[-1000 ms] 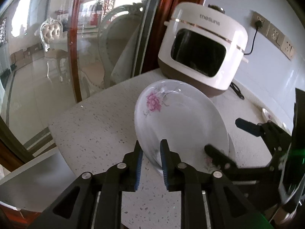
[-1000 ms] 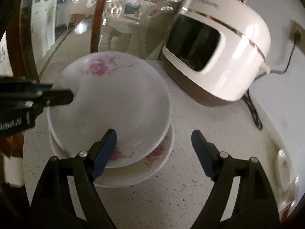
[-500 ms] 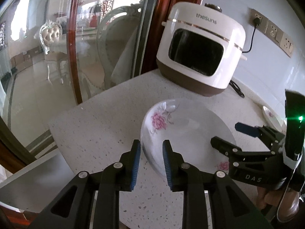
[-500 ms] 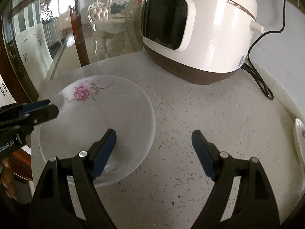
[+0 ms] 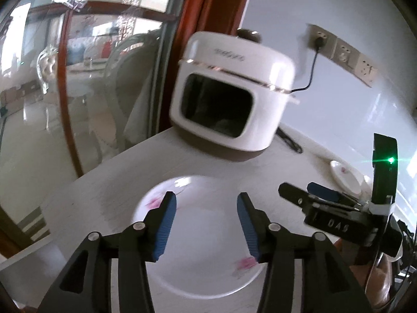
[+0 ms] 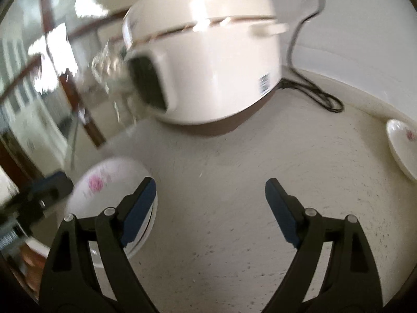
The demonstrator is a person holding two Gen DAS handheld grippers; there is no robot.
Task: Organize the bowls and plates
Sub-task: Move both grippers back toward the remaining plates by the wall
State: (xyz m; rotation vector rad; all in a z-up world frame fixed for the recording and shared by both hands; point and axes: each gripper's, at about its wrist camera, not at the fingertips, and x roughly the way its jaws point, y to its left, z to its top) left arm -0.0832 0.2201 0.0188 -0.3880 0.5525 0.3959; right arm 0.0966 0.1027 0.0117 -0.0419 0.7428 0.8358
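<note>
A white plate with pink flowers (image 5: 206, 247) lies flat on the speckled counter (image 5: 104, 182), stacked on another plate whose rim barely shows. My left gripper (image 5: 206, 224) hovers open just above it, gripping nothing. In the right wrist view the same stack (image 6: 109, 182) sits at the lower left, partly behind my left finger. My right gripper (image 6: 211, 208) is open over bare counter, empty, and it also shows in the left wrist view as the right gripper (image 5: 307, 193). Another flowered dish (image 6: 404, 146) rests at the far right; in the left view this dish (image 5: 344, 172) lies behind the right gripper.
A white rice cooker (image 5: 232, 104) with a brown base stands at the back of the counter, its black cord (image 6: 312, 91) running to wall sockets (image 5: 341, 52). A glass partition with a wooden frame (image 5: 203, 26) borders the counter's left edge. Both views are motion-blurred.
My left gripper has let go of the flowered plate, which now lies flat on the stack, and has opened wide. The right gripper has swung to the right, away from the plates.
</note>
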